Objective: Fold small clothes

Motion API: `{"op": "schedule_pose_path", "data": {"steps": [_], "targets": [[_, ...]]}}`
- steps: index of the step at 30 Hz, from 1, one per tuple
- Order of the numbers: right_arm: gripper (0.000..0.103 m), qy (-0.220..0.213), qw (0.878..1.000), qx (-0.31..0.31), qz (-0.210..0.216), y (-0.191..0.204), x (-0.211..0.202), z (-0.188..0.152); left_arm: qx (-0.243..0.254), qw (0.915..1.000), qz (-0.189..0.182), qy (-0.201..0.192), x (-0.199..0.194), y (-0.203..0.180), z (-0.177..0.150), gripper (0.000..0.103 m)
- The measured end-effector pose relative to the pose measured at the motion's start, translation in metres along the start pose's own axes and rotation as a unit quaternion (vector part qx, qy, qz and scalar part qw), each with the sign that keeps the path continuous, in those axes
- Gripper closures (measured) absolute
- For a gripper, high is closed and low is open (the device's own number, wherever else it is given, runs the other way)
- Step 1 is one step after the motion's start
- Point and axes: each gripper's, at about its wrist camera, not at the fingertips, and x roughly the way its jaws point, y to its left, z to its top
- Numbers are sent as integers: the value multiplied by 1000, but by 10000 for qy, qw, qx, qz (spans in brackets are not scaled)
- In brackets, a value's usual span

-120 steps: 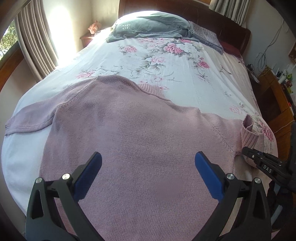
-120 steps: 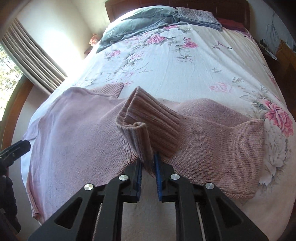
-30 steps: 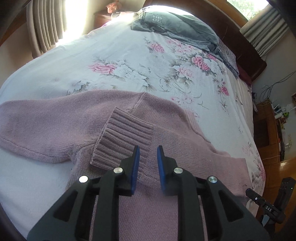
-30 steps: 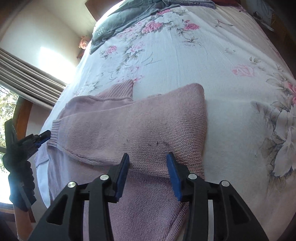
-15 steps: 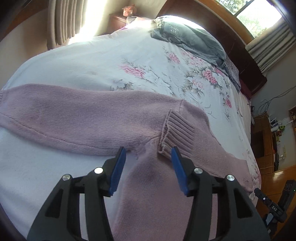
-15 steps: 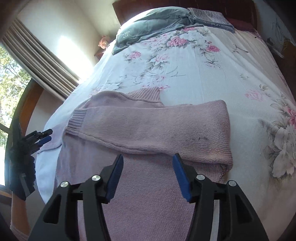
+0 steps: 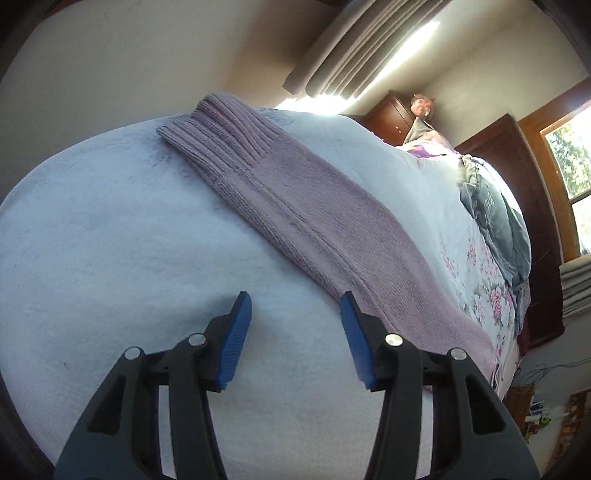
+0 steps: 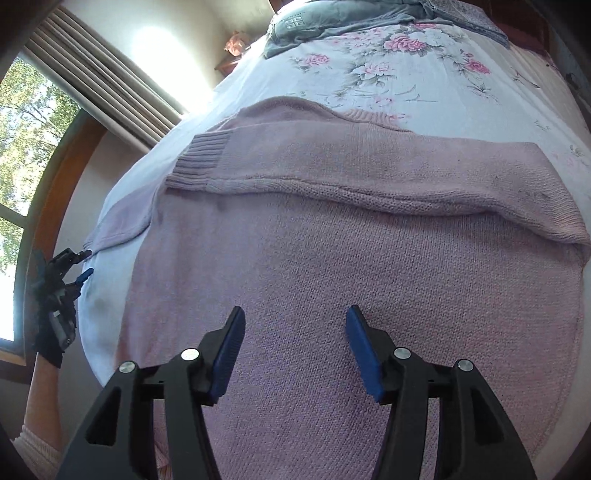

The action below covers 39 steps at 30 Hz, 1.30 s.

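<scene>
1. Both grippers are spread wide with nothing gripped: the left gripper (image 7: 291,334) is hung over bare white bedsheet (image 7: 110,258), the right gripper (image 8: 295,345) over the body of the pink sweater (image 8: 351,295).
2. One sleeve (image 8: 369,170) is seen folded across the sweater's chest, its ribbed cuff (image 8: 199,162) ending at the left edge.
3. The other sleeve (image 7: 314,221) is laid out flat on the sheet, just beside the left gripper's right finger.
4. Further up the floral bed, grey clothes (image 8: 332,22) are piled near the headboard.
5. Curtains (image 8: 99,74) are hung by the window.
</scene>
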Motion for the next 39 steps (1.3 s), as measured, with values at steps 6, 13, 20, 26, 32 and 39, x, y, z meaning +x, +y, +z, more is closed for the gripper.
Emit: {"op": "schedule_pose_path", "data": {"steps": [6, 13, 20, 26, 32, 39], "targets": [[44, -20, 9997, 37, -259, 8, 4, -2, -601, 9965, -545, -202, 15, 18, 30, 56], [44, -53, 9986, 175, -486, 11, 13, 1, -807, 9941, -711, -173, 33, 29, 58, 63], [38, -103, 9976, 174, -660, 16, 19, 0, -711, 9949, -703, -168, 42, 41, 75, 80], [38, -105, 9971, 134, -738, 18, 20, -1, -502, 9968, -583, -197, 39, 36, 78, 91], [39, -94, 9971, 106, -753, 19, 16, -2, 34, 9973, -548, -489, 14, 0, 73, 93], [40, -198, 9957, 34, -900, 16, 6, -3, 1357, 9867, -625, -647, -13, -99, 41, 94]]}}
